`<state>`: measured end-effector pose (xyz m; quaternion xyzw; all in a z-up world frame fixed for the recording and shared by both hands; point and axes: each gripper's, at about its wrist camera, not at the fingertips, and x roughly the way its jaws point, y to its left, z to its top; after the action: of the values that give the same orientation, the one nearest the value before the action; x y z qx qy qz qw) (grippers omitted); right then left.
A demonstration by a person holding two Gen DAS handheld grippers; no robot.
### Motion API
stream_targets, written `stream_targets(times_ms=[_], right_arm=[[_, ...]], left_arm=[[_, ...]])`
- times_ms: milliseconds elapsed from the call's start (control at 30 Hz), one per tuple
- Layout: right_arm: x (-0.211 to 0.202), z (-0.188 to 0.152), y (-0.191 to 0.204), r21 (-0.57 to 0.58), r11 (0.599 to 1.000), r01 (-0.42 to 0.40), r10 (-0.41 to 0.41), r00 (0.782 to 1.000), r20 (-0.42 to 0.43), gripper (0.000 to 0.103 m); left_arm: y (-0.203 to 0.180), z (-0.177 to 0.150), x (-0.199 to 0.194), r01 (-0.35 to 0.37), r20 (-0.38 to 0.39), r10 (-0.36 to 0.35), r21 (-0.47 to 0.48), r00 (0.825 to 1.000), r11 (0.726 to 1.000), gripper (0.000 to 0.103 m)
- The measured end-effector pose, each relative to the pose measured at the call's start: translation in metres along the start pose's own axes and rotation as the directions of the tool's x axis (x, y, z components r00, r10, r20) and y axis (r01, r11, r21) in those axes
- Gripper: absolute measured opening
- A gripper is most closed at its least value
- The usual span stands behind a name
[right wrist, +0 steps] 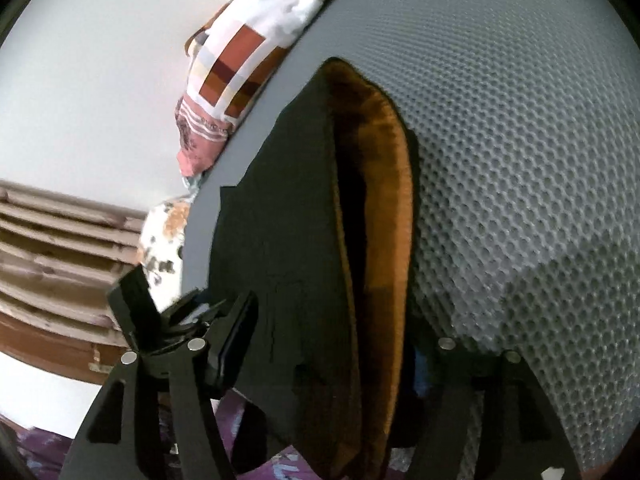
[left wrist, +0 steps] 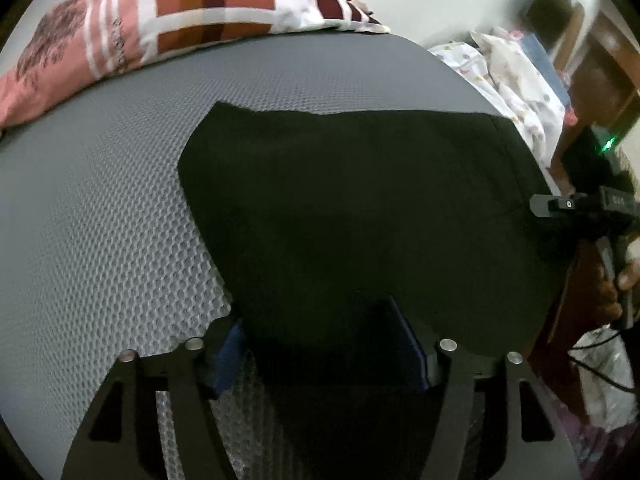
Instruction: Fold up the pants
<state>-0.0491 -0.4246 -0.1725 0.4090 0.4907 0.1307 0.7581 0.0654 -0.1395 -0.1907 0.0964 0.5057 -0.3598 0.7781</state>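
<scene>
Black pants (left wrist: pixel 360 208) lie on the grey honeycomb mat (left wrist: pixel 100 220), bare mat open from 8 to 11 o'clock. The left gripper (left wrist: pixel 324 344) pinches the pants' near edge. The right gripper (right wrist: pixel 340 356) pinches the waistband, brown lining (right wrist: pixel 388 208) showing.

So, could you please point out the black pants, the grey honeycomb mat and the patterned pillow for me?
Black pants (left wrist: pixel 360 200): left wrist view, middle of the flat folded cloth.
Grey honeycomb mat (left wrist: pixel 100 220): left wrist view, bare part left of the pants.
Patterned pillow (left wrist: pixel 192 12): left wrist view, its checked top face.
</scene>
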Motion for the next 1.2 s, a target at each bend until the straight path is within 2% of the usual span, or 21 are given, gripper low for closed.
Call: stream_targets(times_ms=[33, 67, 133, 233, 300, 433, 667, 767, 1000, 1200], right_arm=[[0.002, 0.0, 0.003, -0.015, 0.999, 0.034, -0.034, 0.999, -0.004, 0.038], [0.003, -0.001, 0.002, -0.016, 0.998, 0.059, -0.059, 0.998, -0.011, 0.031], [0.0, -0.004, -0.001, 0.01, 1.0, 0.026, -0.026, 1.0, 0.007, 0.029], [-0.001, -0.007, 0.008, 0.009, 1.0, 0.012, -0.012, 1.0, 0.019, 0.026], [0.0, -0.005, 0.016, 0.021, 0.999, -0.036, 0.036, 0.999, 0.026, 0.026], [0.007, 0.003, 0.036, 0.006, 0.997, -0.078, 0.078, 0.997, 0.03, 0.026], [0.047, 0.021, 0.078, -0.04, 0.989, -0.14, 0.14, 0.99, 0.001, 0.026], [0.069, 0.034, 0.1, -0.063, 0.984, -0.168, 0.167, 0.986, -0.016, 0.026], [0.126, 0.076, 0.15, -0.104, 0.965, -0.241, 0.238, 0.971, -0.037, 0.026], [0.175, 0.112, 0.179, -0.122, 0.953, -0.276, 0.271, 0.961, -0.053, 0.026]], left_arm=[[-0.002, 0.0, -0.001, -0.003, 0.013, 0.003, 0.008, 1.0, 1.0, 0.043], [-0.003, 0.001, -0.004, -0.001, 0.022, 0.001, 0.007, 1.0, 1.0, 0.038], [-0.002, 0.002, -0.009, -0.001, 0.048, 0.001, 0.005, 0.999, 1.0, 0.026], [-0.003, 0.002, -0.017, -0.022, 0.074, 0.021, 0.012, 0.997, 1.0, 0.022], [0.001, 0.004, -0.022, -0.027, 0.088, 0.026, 0.002, 0.996, 1.0, 0.021], [0.019, 0.008, -0.035, -0.037, 0.108, 0.04, -0.037, 0.993, 0.999, 0.021], [0.058, 0.016, -0.059, -0.088, 0.168, 0.102, -0.089, 0.98, 0.992, 0.02], [0.08, 0.025, -0.072, -0.126, 0.203, 0.146, -0.109, 0.968, 0.986, 0.019], [0.147, 0.053, -0.101, -0.207, 0.275, 0.251, -0.178, 0.928, 0.962, 0.019], [0.199, 0.071, -0.116, -0.255, 0.305, 0.32, -0.235, 0.897, 0.938, 0.018]])
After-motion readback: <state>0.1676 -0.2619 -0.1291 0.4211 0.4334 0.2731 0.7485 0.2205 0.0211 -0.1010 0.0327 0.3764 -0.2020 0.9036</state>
